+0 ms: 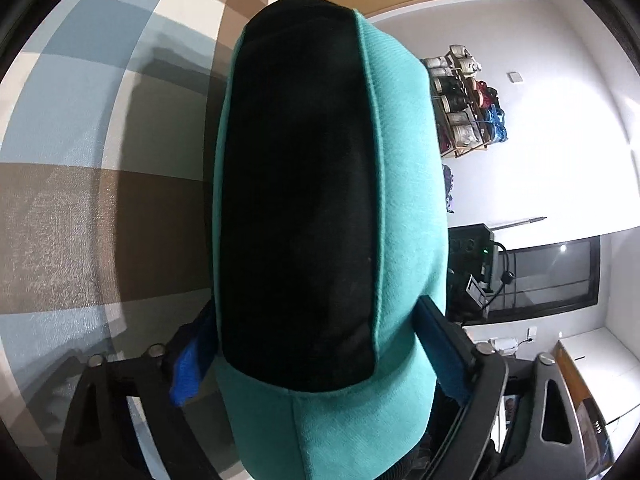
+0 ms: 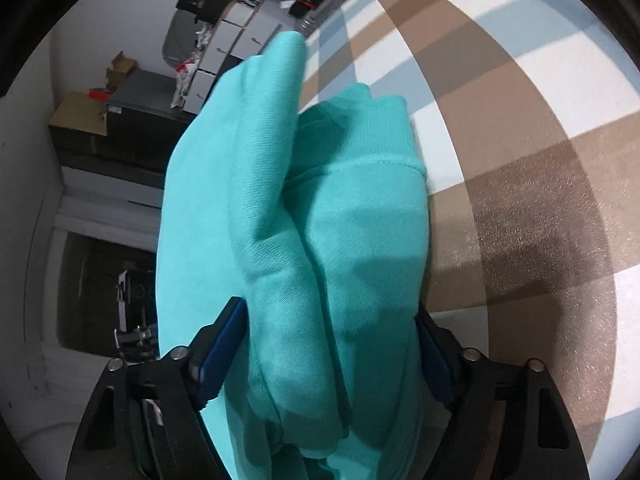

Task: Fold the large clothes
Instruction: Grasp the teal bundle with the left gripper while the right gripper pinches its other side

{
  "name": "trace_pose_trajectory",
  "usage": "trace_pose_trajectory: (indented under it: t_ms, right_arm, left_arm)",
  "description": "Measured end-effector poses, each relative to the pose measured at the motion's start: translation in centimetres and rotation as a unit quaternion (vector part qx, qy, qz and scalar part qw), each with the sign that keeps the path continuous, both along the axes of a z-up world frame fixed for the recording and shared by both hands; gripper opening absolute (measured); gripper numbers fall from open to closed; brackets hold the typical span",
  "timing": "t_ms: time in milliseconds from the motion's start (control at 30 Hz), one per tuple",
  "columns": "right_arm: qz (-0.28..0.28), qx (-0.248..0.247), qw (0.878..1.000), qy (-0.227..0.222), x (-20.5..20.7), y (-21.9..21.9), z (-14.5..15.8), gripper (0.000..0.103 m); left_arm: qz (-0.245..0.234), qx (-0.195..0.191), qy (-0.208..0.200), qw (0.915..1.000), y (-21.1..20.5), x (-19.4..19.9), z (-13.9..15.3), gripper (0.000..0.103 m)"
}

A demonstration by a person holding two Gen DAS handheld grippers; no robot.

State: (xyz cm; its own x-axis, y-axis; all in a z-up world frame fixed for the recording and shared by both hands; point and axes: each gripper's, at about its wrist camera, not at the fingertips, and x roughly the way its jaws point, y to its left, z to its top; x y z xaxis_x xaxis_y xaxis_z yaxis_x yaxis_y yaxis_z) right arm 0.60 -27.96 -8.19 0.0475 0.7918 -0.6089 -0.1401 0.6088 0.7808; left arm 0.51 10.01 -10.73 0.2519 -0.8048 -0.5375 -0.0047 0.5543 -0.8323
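While the teal garment (image 1: 404, 208) hangs bunched above the checked surface (image 1: 80, 216), its thick folds fill the space between both claws. Against the garment's lower part, the left claw (image 1: 320, 356) has its blue pads set wide on either flank, a black panel (image 1: 296, 200) facing the camera. Lower on the garment (image 2: 280, 220), the right claw (image 2: 332, 352) likewise stands wide around it, pads pressing the cloth.
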Motion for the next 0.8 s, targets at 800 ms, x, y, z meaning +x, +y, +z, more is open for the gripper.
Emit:
trace_pose_trajectory:
  t_ms: [800]
  right_arm:
    - [0.068, -0.011, 0.998, 0.005, -3.6, 2.2, 1.7, 0.067]
  left_arm:
    - [-0.025, 0.025, -0.004, 0.9994, 1.2, -1.7, -0.1, 0.085]
